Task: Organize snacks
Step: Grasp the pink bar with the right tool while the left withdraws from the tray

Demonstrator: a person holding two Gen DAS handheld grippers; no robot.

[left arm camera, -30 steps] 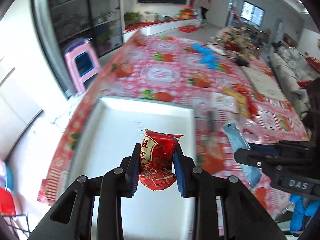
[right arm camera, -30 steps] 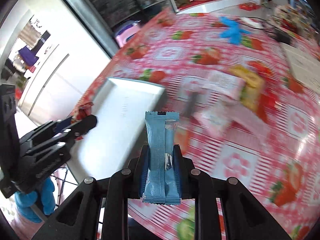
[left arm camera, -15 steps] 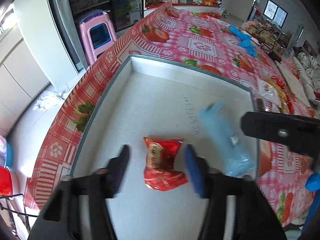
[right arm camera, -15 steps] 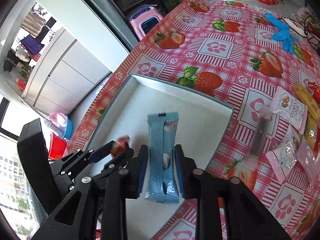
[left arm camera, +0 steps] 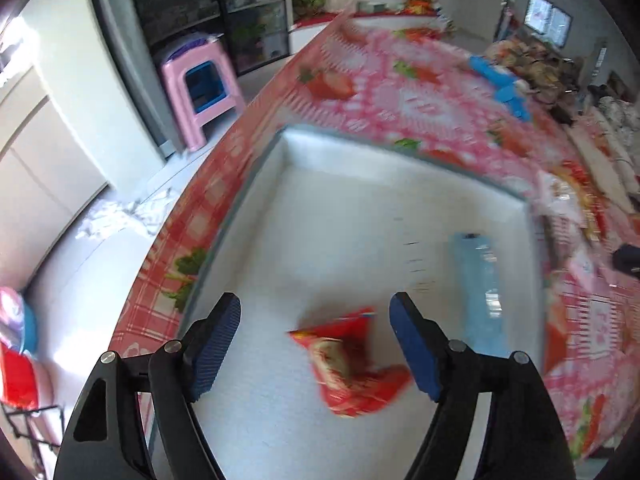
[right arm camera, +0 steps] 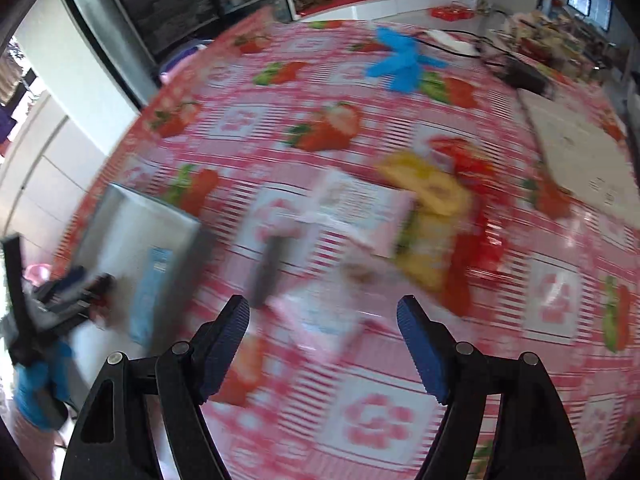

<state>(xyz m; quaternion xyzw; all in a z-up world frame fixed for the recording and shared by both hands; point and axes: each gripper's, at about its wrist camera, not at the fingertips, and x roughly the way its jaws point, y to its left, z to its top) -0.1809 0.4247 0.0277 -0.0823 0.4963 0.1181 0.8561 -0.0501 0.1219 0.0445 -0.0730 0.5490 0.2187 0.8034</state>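
Observation:
A white tray (left arm camera: 360,208) lies on the strawberry tablecloth. Inside it rest a red snack packet (left arm camera: 352,364) and a light blue snack bar (left arm camera: 480,288). My left gripper (left arm camera: 316,344) hovers over the tray, its jaws opening wide; the red packet lies loose on the tray floor between them, no pad touching it. My right gripper (right arm camera: 324,348) is over the tablecloth, jaws opening with nothing gripped, above a blurred pile of loose snacks: a pale pink packet (right arm camera: 320,316), a white packet (right arm camera: 360,204), a yellow packet (right arm camera: 432,200). The tray (right arm camera: 120,220) and blue bar (right arm camera: 150,292) appear at its left.
A dark stick-shaped snack (right arm camera: 268,268) lies near the tray's corner. Blue gloves (right arm camera: 400,60) sit farther back on the table. A white board (right arm camera: 580,152) lies at the right. A pink stool (left arm camera: 200,84) stands on the floor beyond the table edge.
Both grippers opened and let go: the red packet and the blue bar now lie in the tray. The right gripper swung away from the tray to the loose snacks on the cloth.

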